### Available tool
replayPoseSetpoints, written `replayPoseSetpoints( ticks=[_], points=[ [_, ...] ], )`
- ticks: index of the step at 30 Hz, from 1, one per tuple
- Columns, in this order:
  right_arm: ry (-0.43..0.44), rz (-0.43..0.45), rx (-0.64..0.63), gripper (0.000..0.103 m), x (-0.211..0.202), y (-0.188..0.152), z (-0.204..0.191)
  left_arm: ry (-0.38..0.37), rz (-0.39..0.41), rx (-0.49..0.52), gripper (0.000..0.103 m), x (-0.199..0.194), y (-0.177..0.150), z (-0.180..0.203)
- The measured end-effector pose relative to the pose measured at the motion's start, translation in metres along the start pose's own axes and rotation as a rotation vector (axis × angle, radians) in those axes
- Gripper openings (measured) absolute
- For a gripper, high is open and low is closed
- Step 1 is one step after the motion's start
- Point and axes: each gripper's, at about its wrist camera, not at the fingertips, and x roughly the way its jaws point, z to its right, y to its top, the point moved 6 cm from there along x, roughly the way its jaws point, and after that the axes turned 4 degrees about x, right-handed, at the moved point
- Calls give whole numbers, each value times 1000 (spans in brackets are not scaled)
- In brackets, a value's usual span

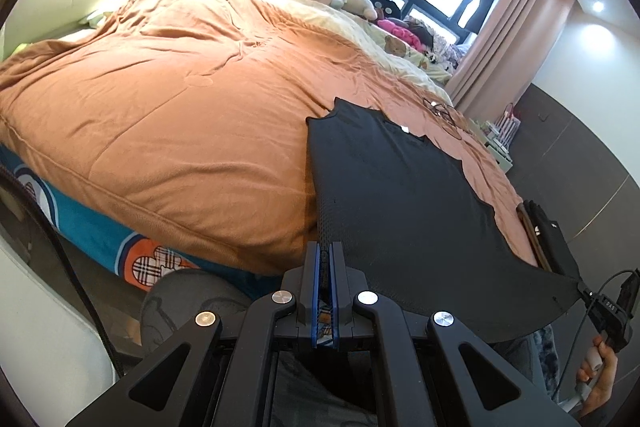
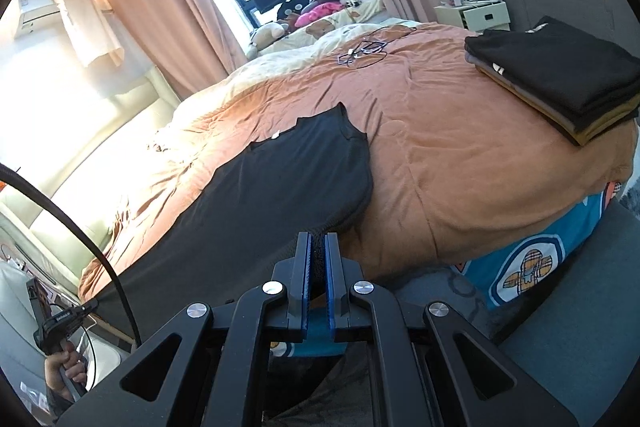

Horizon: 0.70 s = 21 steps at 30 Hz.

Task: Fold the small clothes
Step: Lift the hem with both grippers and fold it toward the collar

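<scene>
A black sleeveless top (image 1: 400, 195) lies flat on the orange duvet (image 1: 180, 99), neck end away from me. Its hem is pulled taut off the bed's near edge. My left gripper (image 1: 324, 247) is shut on the hem's left corner. In the right wrist view the same top (image 2: 288, 179) runs from my right gripper (image 2: 317, 237), shut on the hem's right corner, across to the left gripper (image 2: 90, 305) at the lower left. The right gripper (image 1: 586, 293) shows at the left wrist view's right edge, in a hand, pinching its corner.
A stack of folded clothes (image 2: 560, 79) sits on the bed's right corner, also seen edge-on (image 1: 548, 239). Glasses and a cable (image 2: 362, 51) lie farther up the duvet. Plush toys (image 2: 272, 31) are by the window. A nightstand (image 2: 476, 13) stands beyond the bed.
</scene>
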Motion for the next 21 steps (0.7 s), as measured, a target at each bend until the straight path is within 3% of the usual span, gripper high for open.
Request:
replayPoseSetpoints(
  ticks=[7, 21],
  points=[
    [-16, 1, -11, 3, 37, 35, -8, 14, -6, 40, 4, 30, 40, 10],
    [-54, -56, -27, 3, 167, 121, -19, 67, -64, 99, 4, 139, 138, 19]
  ],
)
